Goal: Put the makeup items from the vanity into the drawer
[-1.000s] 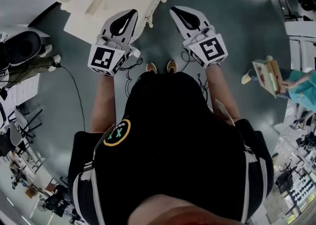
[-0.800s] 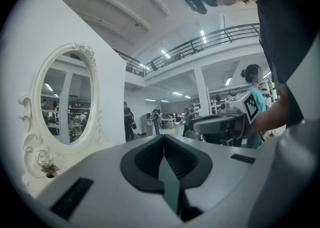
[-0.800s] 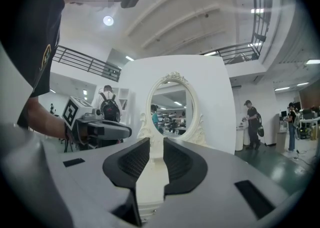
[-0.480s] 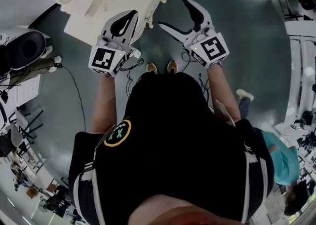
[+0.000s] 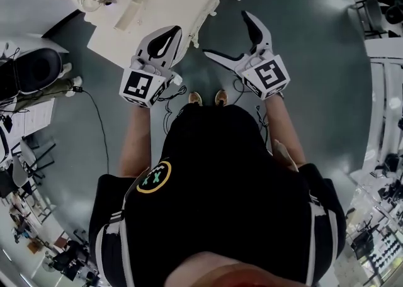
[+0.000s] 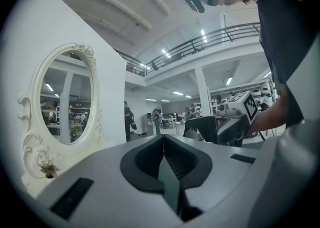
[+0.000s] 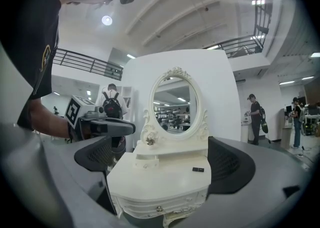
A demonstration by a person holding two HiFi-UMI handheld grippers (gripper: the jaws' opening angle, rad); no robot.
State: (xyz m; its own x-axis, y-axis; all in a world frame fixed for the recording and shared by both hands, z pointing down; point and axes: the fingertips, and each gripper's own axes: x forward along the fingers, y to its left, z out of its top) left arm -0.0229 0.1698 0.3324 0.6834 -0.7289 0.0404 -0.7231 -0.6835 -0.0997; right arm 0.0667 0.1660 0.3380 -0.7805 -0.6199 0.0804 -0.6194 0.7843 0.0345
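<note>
Makeup item [image 7: 198, 169] — small, dark, shape unclear — lies on vanity [image 7: 160, 178].

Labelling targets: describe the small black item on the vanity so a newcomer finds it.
Find the white vanity with the oval mirror. On its flat top, facing it, right of the small raised shelf under the mirror, lies a short black bar. It is the only black thing on that white top.

black shirt [image 5: 220, 172], white-striped sleeves [image 5: 108, 236]
</note>
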